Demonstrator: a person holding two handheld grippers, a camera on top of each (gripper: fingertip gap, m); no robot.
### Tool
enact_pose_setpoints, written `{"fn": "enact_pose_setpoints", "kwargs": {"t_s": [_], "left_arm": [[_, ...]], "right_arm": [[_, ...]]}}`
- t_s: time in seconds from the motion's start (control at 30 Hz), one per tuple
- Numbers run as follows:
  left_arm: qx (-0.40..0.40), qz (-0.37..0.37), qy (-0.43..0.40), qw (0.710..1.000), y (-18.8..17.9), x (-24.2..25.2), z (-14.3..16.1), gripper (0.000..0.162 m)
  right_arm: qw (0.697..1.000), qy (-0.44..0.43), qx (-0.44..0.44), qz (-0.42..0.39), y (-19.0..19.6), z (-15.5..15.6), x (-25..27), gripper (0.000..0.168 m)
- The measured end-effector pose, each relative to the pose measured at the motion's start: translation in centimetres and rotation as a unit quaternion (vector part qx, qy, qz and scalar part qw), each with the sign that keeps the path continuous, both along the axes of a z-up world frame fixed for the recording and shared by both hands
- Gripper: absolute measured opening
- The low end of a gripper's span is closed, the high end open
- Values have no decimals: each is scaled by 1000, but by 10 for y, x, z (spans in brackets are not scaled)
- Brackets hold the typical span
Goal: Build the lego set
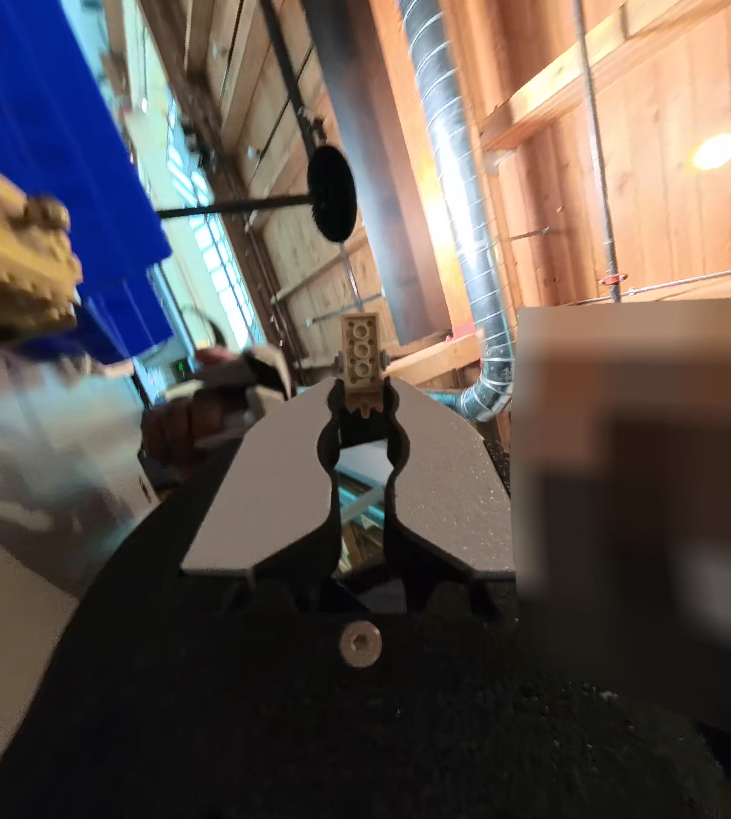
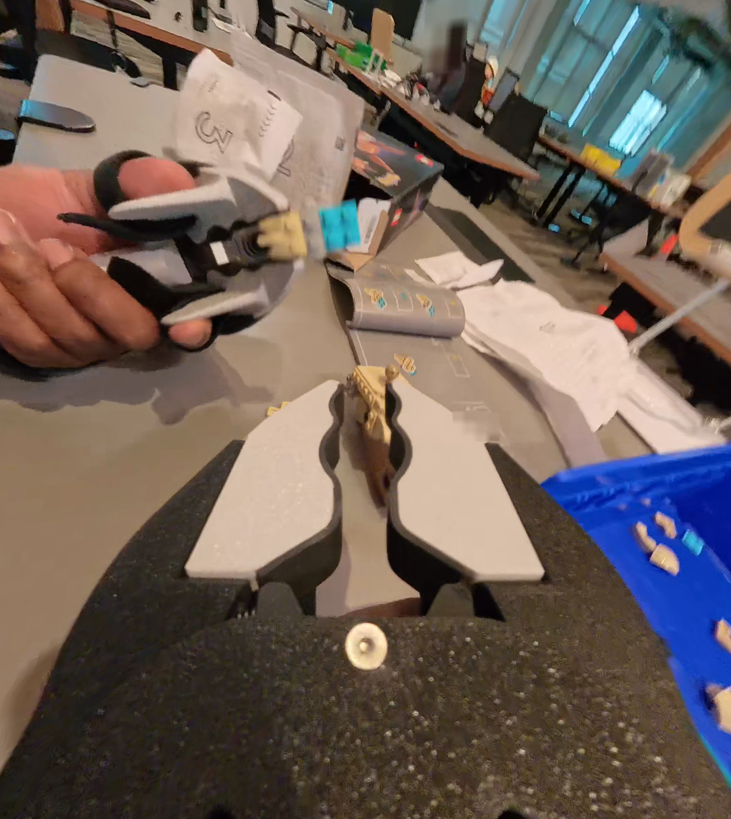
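- A grey table (image 2: 66,465) is seen below both grippers, with a blue bin (image 2: 687,554) of loose tan pieces at the right gripper's right, and an open booklet (image 2: 403,306) and paper bags (image 2: 545,337) farther off.
- The left gripper (image 1: 361,381) is held aloft in a hand (image 2: 44,266), tilted up toward the ceiling, up and to the left of the right gripper (image 2: 365,390).
- A tan plate (image 1: 360,352) is clamped in the left jaws, its long axis running out along the fingers, underside tubes toward the camera; a blue piece (image 2: 340,224) is attached at its far end.
- A tan sub-build (image 2: 370,399) is clamped in the right jaws, just above the table, its long axis also lying along the fingers.
- The two parts are held well apart; mating is judged to depend on the left part being brought down and rightward to the right one, with studs turned to face tubes.
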State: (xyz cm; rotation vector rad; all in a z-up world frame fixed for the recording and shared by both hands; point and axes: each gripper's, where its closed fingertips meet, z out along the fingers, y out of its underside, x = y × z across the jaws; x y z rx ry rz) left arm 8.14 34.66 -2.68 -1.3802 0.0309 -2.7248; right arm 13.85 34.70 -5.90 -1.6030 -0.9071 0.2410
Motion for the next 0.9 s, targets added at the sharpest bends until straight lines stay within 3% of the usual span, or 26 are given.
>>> {"fn": "enact_pose_setpoints", "kwargs": {"t_s": [0.13,0.37,0.53,0.73,0.9], "left_arm": [[-32,-94,41,994,-28,18,-9,16],[-19,-106,106,989,-32,24,-25,16],[-28,-120,125,985,-35,24,-28,16],[-39,-132,134,981,-38,24,-29,16],[-48,-134,139,980,-40,24,-32,16]], "right_arm": [[995,-35,57,78,4,14,-12,27],[951,-174,159,201,-10,7,-24,32],[913,-258,237,210,-9,5,-29,36],[865,-335,311,209,-7,-2,-28,28],[853,-352,326,204,-8,-5,-29,18]]}}
